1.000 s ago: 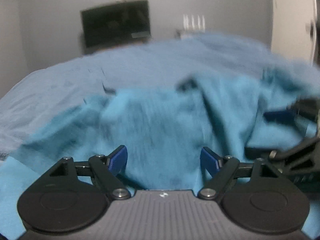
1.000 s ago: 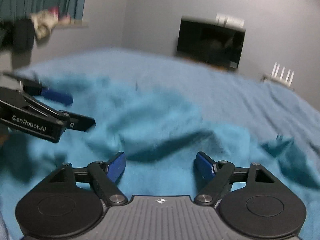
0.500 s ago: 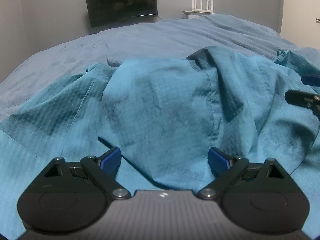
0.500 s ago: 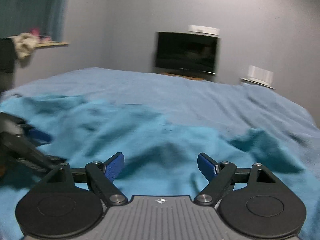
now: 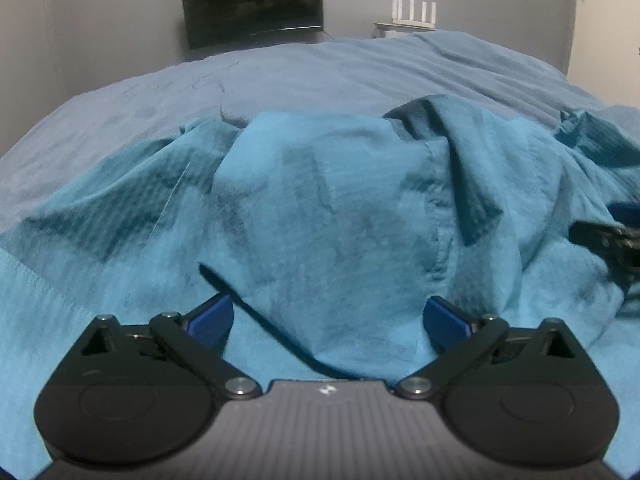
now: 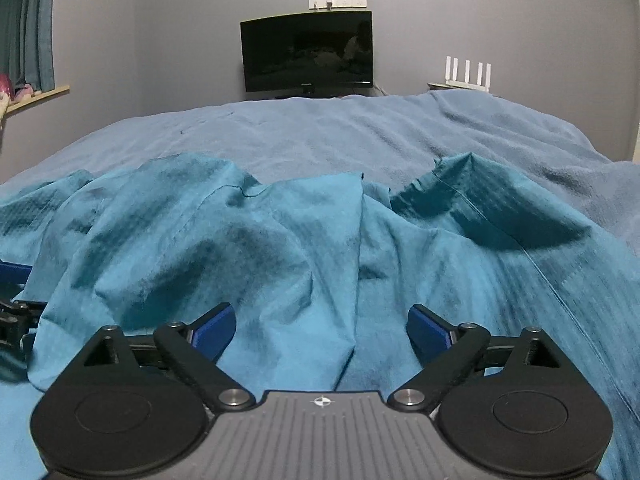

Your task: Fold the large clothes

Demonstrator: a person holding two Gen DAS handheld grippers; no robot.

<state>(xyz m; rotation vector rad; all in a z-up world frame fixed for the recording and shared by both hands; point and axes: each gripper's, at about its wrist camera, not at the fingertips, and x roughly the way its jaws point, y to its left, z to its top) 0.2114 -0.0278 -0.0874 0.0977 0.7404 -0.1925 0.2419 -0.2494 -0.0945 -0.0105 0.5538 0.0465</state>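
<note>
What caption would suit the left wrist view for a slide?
Left gripper, fingers opening with nothing clamped, above a rumpled teal garment on a blue bedspread.

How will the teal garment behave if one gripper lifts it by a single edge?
Probably floppy: the teal garment lies in soft ridges and folds on the bed. Likely light, since its thin weave holds creases. It may drape and bunch, so both opening grippers seem needed.

A bedroom — blue-covered bed point(image 6: 320, 136), wall television point(image 6: 307, 51), curtained window point(image 6: 28, 24).
</note>
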